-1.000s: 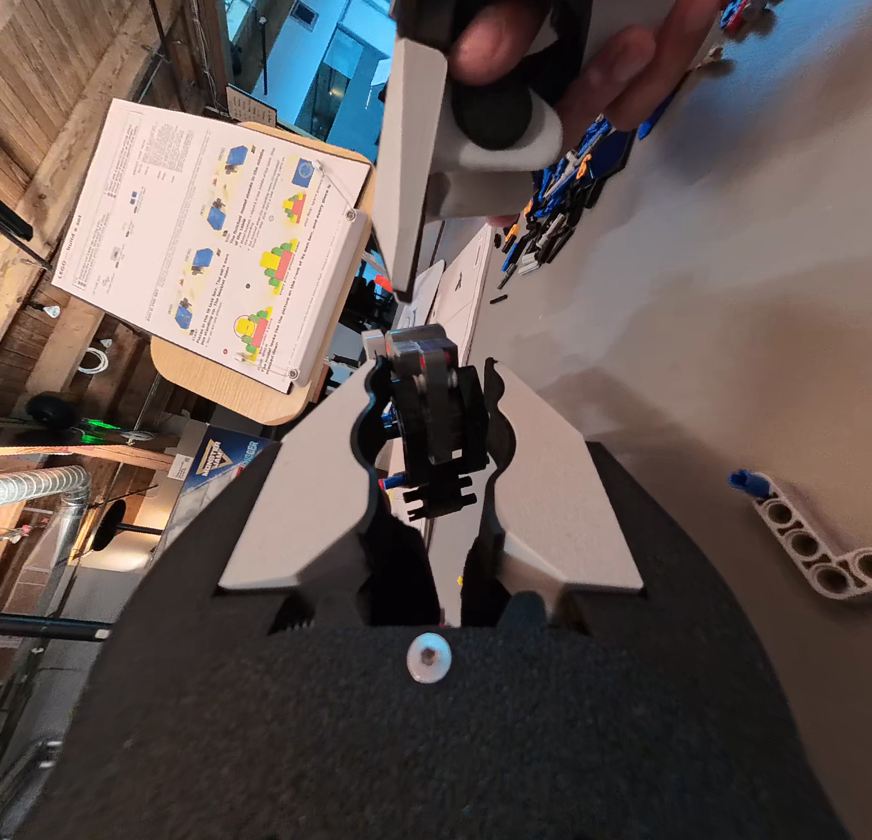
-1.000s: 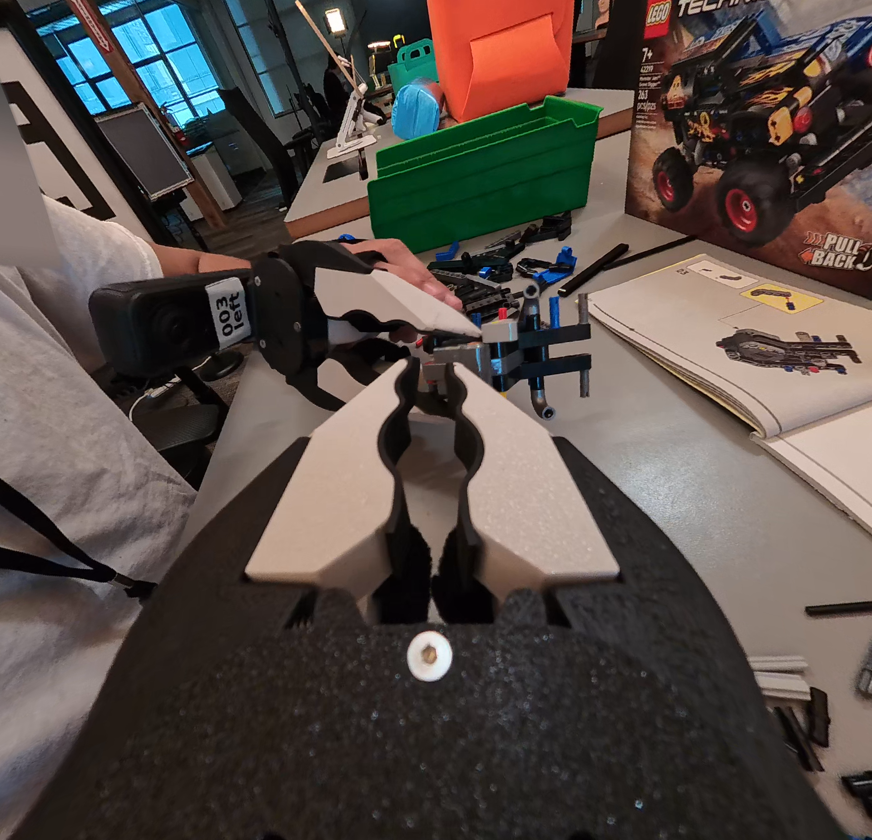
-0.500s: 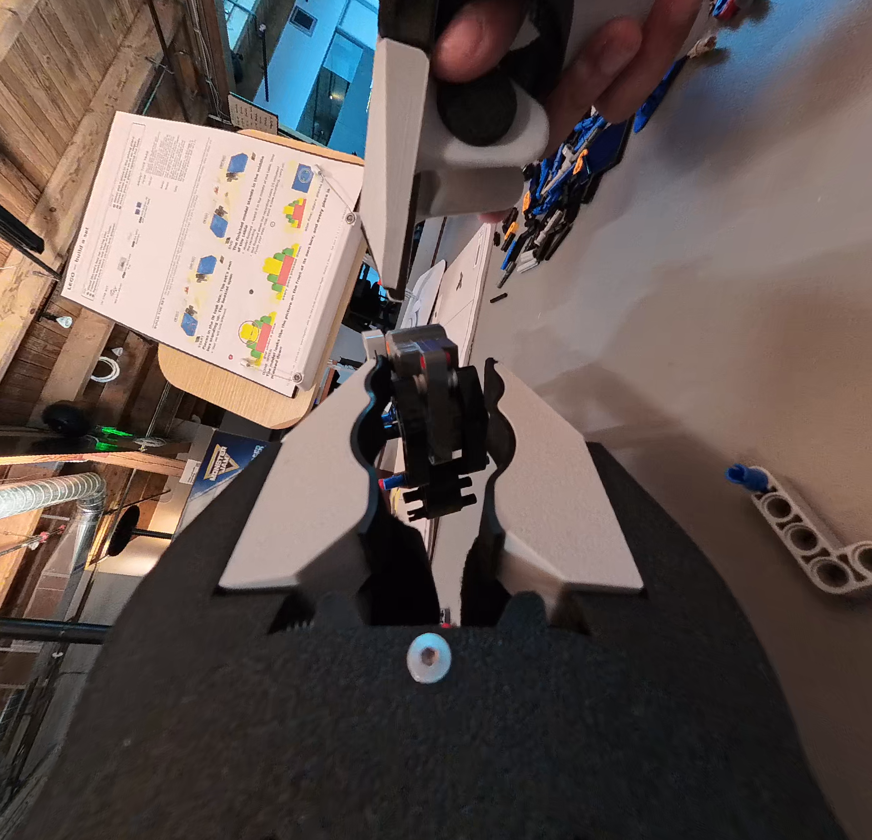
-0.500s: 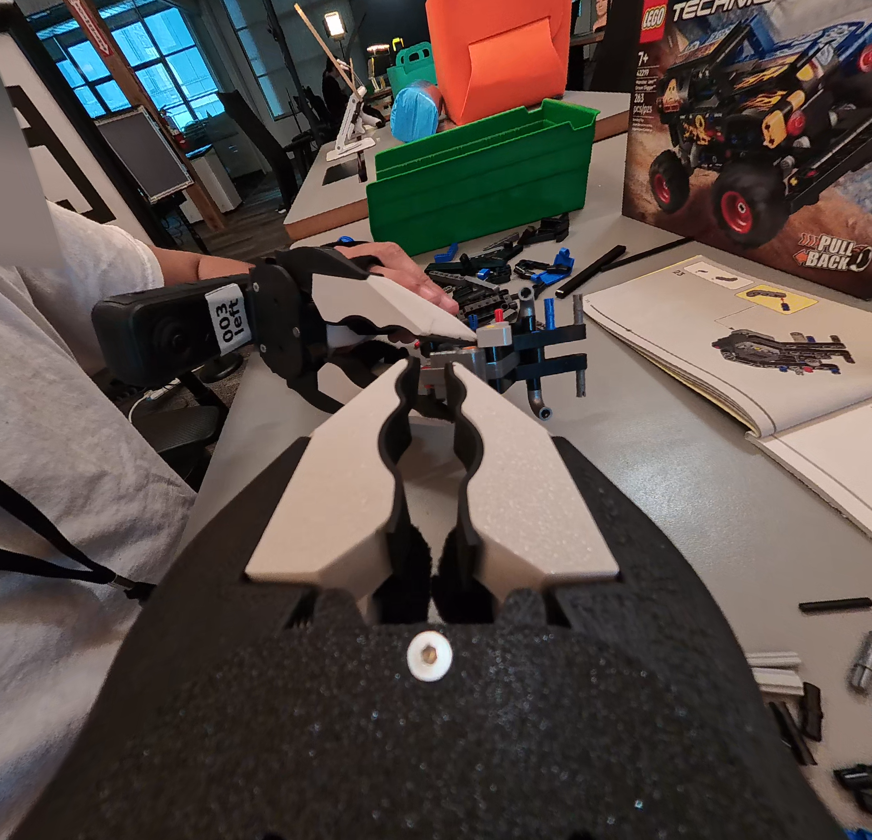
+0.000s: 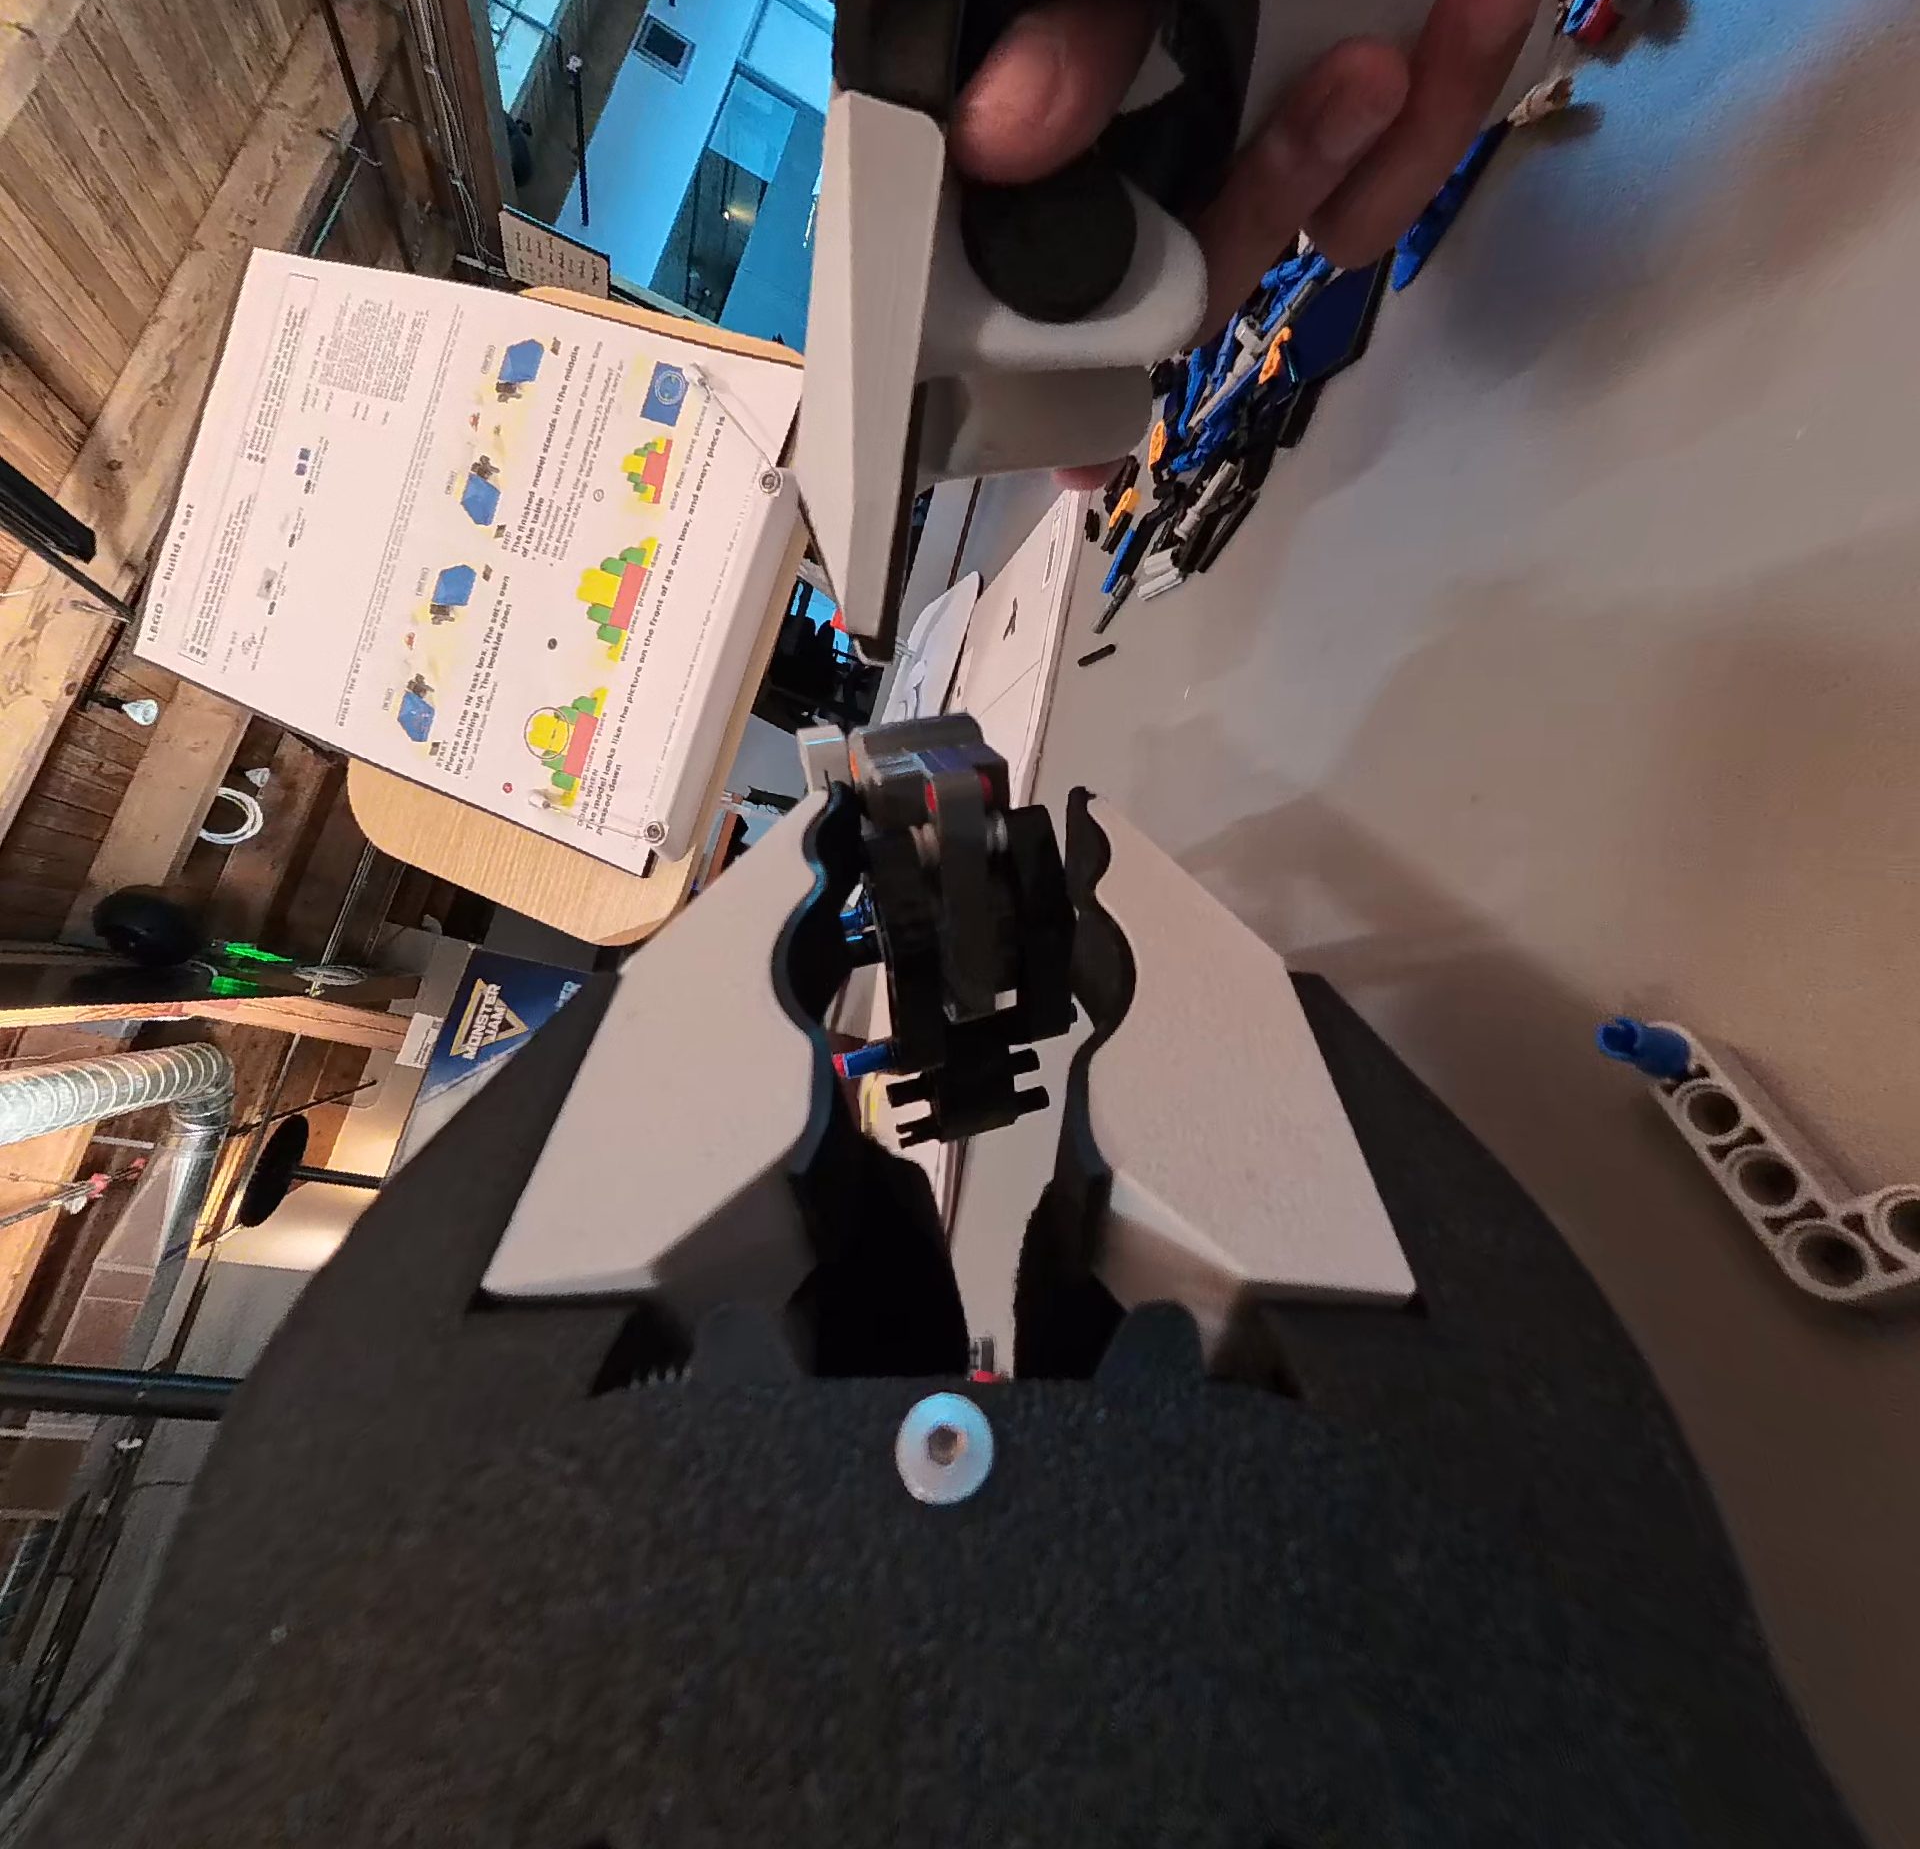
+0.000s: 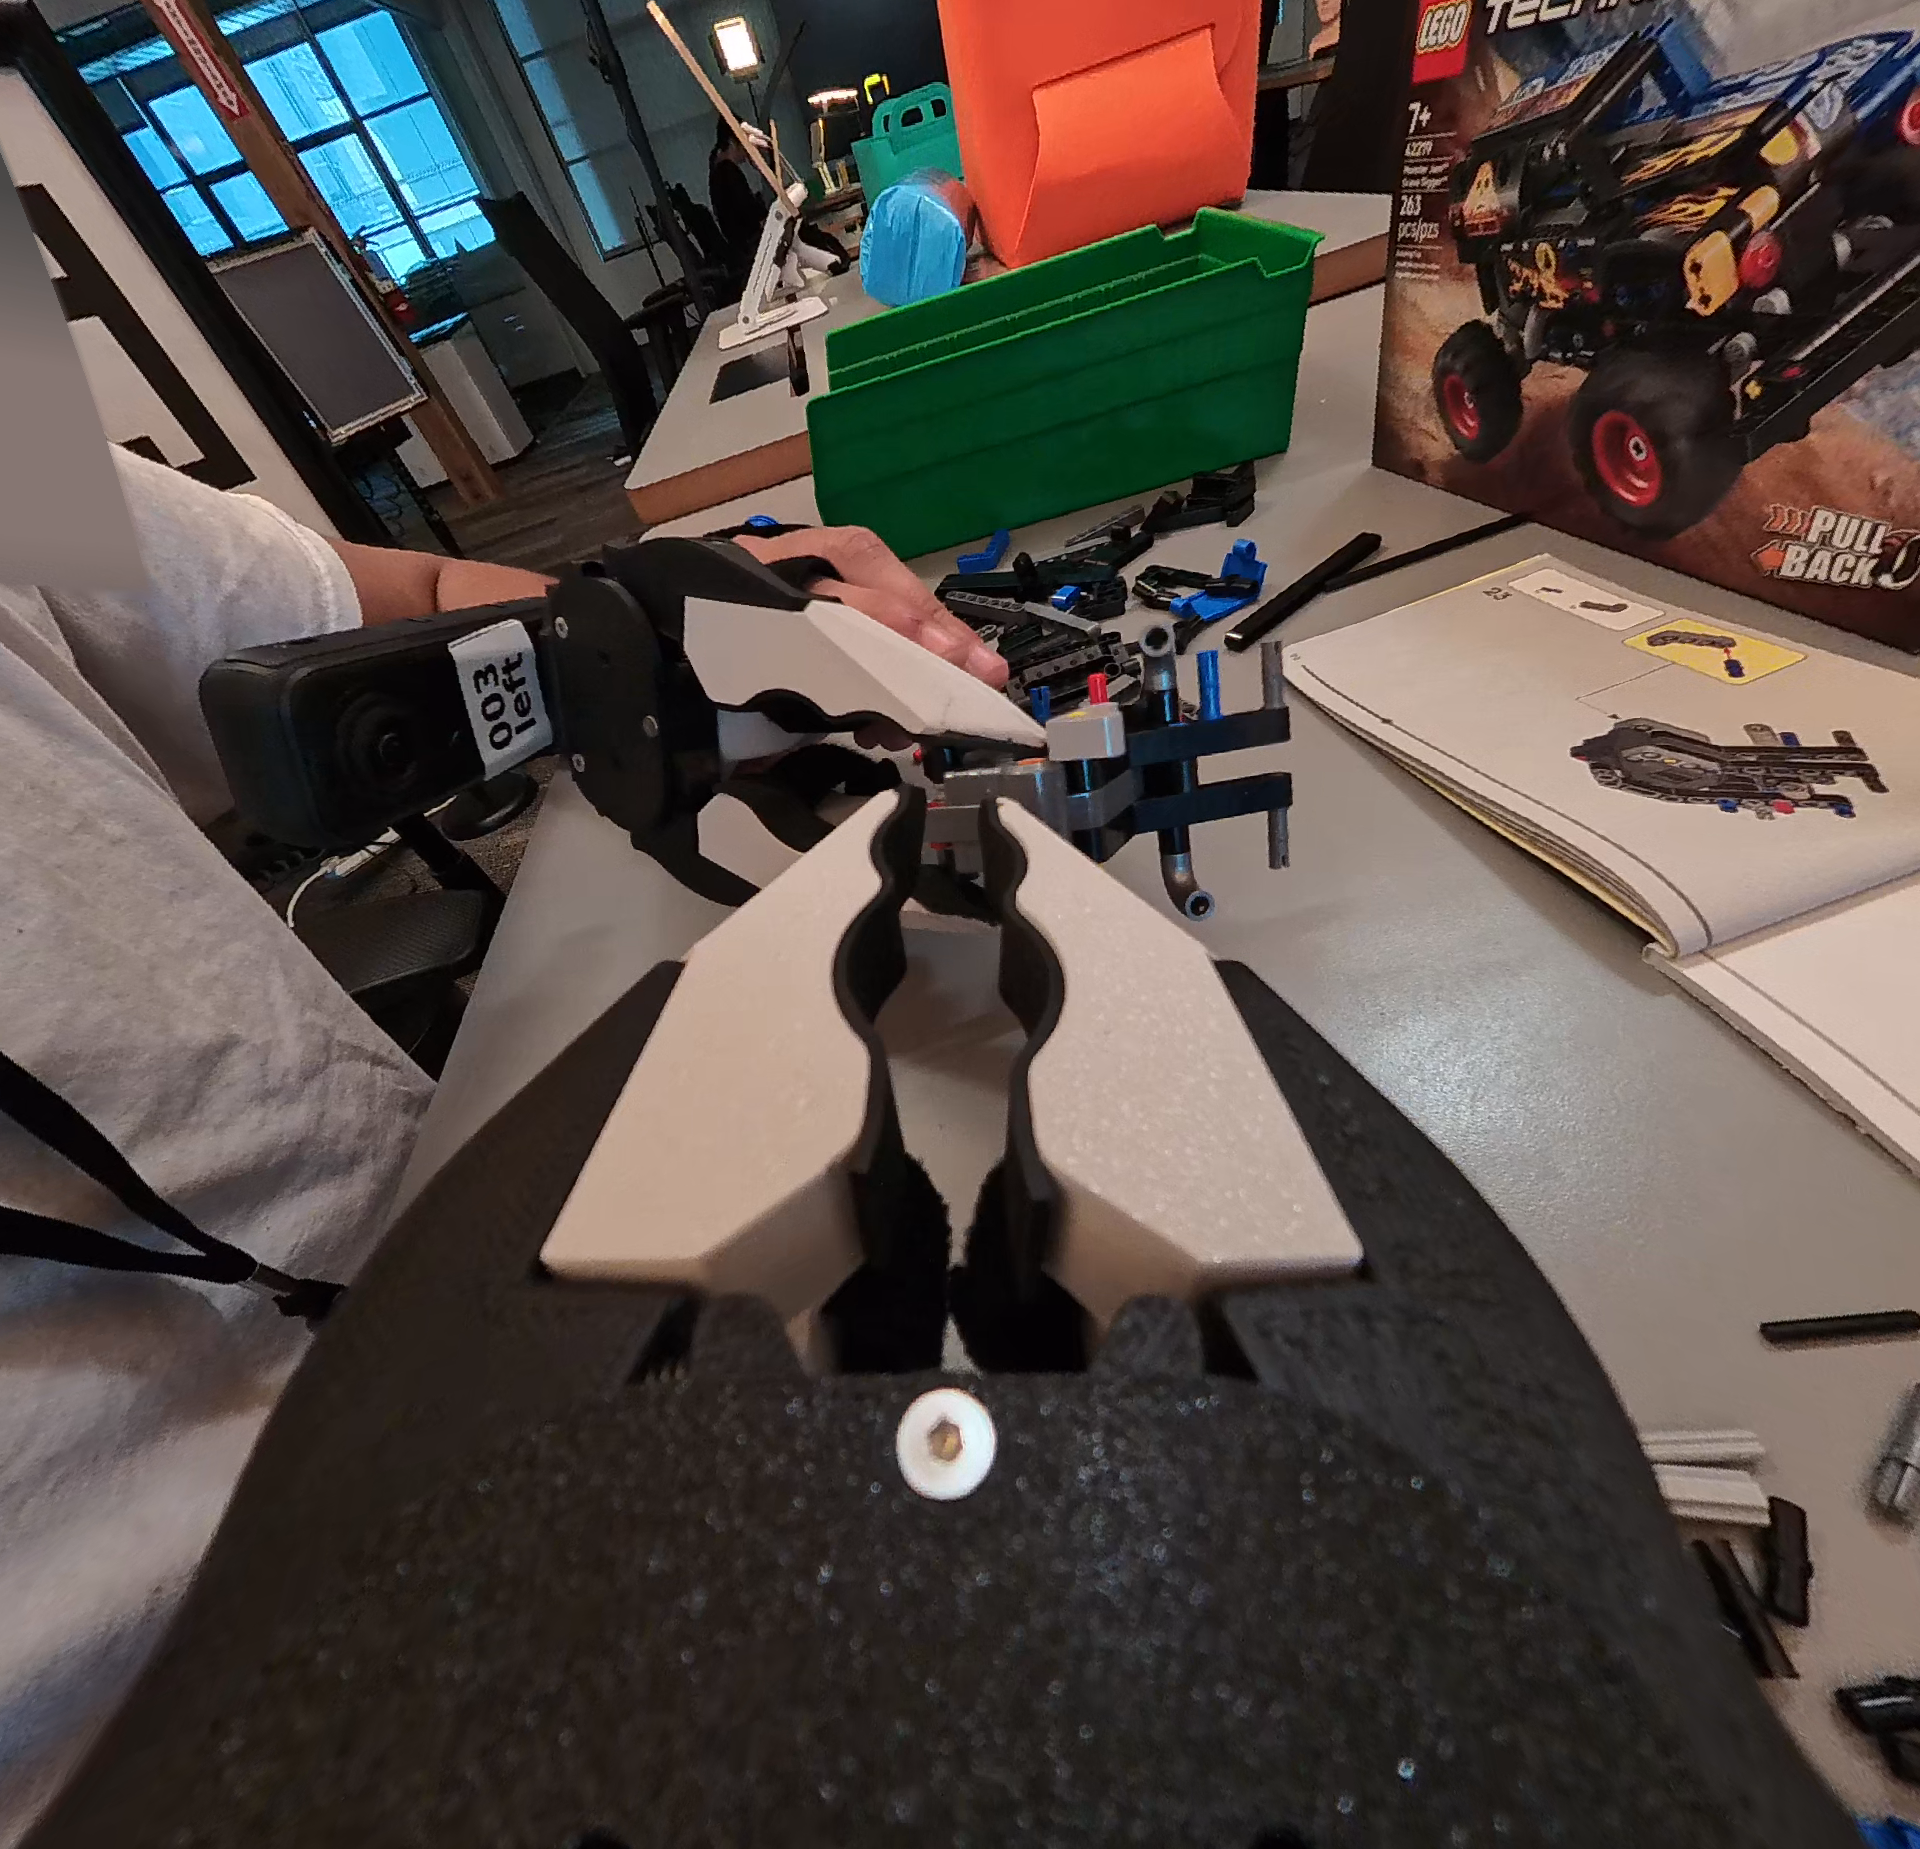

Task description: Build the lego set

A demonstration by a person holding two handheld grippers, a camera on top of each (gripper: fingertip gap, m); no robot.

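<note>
While both tools grip the part-built chassis [image 6: 1132,771] above the desk [image 6: 1455,968] — left tool [image 5: 940,864] and right tool [image 6: 951,823] clenched on it — step looks mid-assy; next needs one tool freed for another piece.

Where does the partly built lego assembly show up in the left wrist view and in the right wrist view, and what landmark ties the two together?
Left wrist view: the lego assembly sits at picture centre, clamped between the left tongs.
Right wrist view: the lego assembly is just above centre, at the tips of the right tongs, with the left tongs reaching in from the left.
Shared landmark: the open instruction booklet lying on the table, seen edge-on beyond the assembly in the left wrist view.
</note>
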